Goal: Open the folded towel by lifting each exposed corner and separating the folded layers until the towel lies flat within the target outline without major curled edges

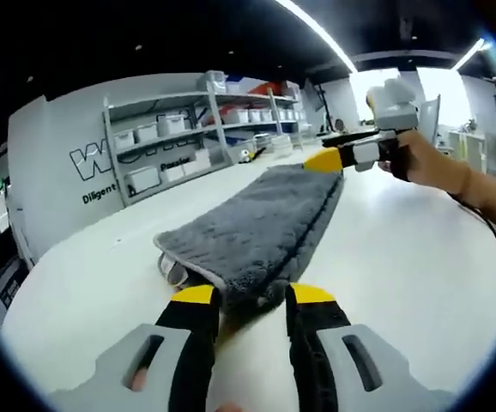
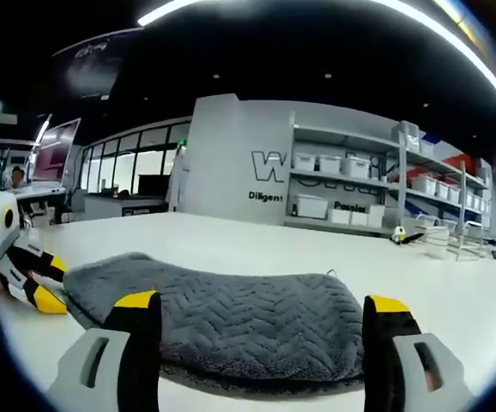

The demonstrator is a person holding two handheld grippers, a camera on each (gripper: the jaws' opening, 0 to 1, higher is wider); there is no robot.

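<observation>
Left gripper view: grey towel [image 1: 261,232] runs from bottom centre up toward the upper right, lying on the white worktop [image 1: 402,283], still folded — a second layer edge shows along its lower left side. Left gripper [image 1: 252,296] sits at the towel's near end, yellow-tipped fingers [image 1: 194,295] a moderate gap apart with the towel's near corner between them; can't tell if they're actually touching the fabric. A small pale tag or loop pokes out beside the towel at left of centre.

Right gripper [image 1: 323,160] comes in at upper right, held by a hand [image 1: 420,159], its yellow tip right at the towel's far end. Contact with the fabric: can't tell.

Right gripper view: the right gripper's [image 2: 265,302] fingers [image 2: 136,302] are spread wide, one at lower left, one at lower right, straddling the towel [image 2: 231,322] end, which fills the bottom centre. Nothing gripped. The left gripper [image 2: 46,300] shows at far left edge, at the towel's other end.

Background: shelving [image 1: 188,137] with white bins against a grey wall with partial lettering; same shelving [image 2: 359,184] at right of centre in the right gripper view.
</observation>
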